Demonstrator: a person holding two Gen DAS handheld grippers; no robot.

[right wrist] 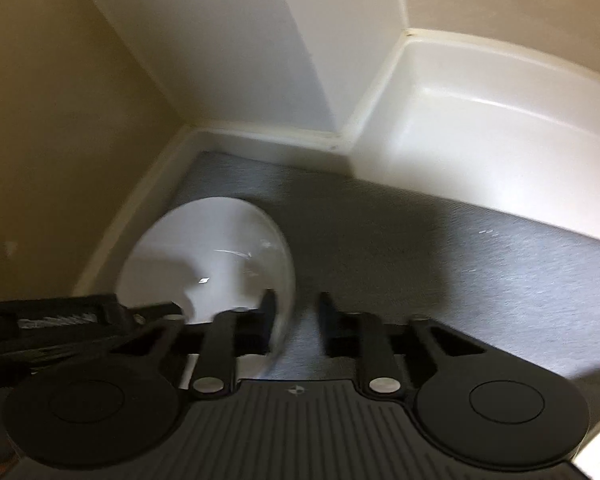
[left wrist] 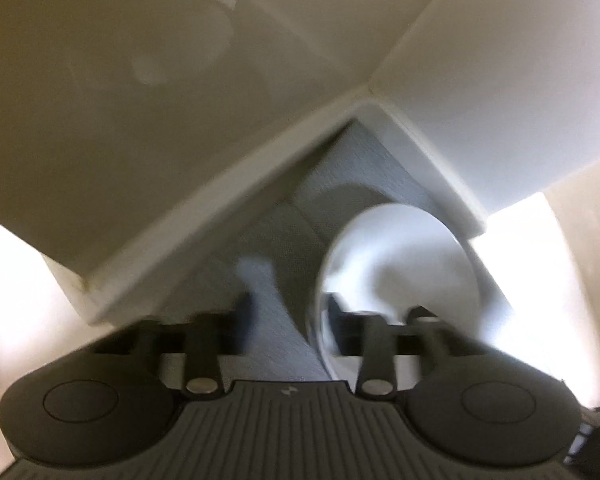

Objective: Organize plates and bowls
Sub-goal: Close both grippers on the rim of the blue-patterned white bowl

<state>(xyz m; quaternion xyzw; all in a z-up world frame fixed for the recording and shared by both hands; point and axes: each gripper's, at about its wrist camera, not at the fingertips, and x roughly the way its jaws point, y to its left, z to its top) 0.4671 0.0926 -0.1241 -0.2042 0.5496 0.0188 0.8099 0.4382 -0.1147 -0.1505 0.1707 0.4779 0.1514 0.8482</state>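
Note:
A white bowl point(left wrist: 400, 264) sits on the grey liner point(left wrist: 260, 248) in a corner of a white compartment. In the left wrist view my left gripper point(left wrist: 288, 316) is open, its right finger inside the bowl and its left finger outside, with the bowl's rim between them. In the right wrist view the same bowl point(right wrist: 212, 256) lies at the left. My right gripper point(right wrist: 294, 320) is open, its left finger point(right wrist: 266, 312) inside the bowl and its right finger over the liner point(right wrist: 420, 248). The left gripper's body shows at the far left.
White walls point(left wrist: 180, 120) close the corner around the bowl. A raised white ledge point(right wrist: 480, 128) stands at the right in the right wrist view. A white rim point(right wrist: 268, 140) borders the liner at the back.

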